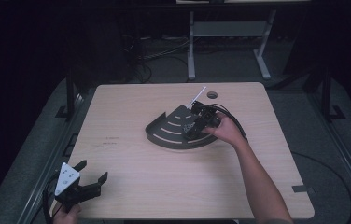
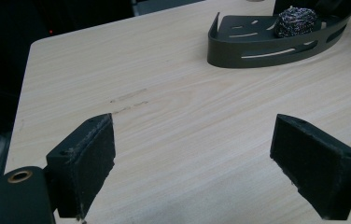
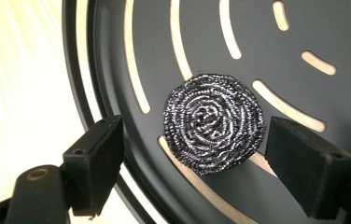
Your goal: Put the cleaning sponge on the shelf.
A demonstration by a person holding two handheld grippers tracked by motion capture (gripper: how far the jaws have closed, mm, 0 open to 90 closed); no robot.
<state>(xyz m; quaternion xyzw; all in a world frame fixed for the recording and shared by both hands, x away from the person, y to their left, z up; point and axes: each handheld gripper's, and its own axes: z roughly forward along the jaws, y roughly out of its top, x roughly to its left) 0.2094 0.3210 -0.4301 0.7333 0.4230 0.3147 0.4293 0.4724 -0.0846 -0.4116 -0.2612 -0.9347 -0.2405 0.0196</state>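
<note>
- Scourer (image 3: pixel 213 123), steel wool coil, lies on slotted floor of dark corner tray (image 3: pixel 304 28); right gripper (image 3: pixel 192 163) jaws spread, pads clear of it either side.
- High view: right gripper (image 1: pixel 200 122) covers scourer, tray on table (image 1: pixel 131 177) centre.
- Left gripper (image 2: pixel 194 158) jaws wide, nothing between, near table's front corner.

Silver scourer (image 3: pixel 214 122), dark-grey slotted tray (image 3: pixel 304 28)

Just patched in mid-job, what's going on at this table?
A person works two handheld grippers. The right gripper hangs over a dark slotted tray, jaws open on either side of a steel scourer lying in it, pads clear of it. The left gripper sits open at the table's near corner, holding nothing.
</note>
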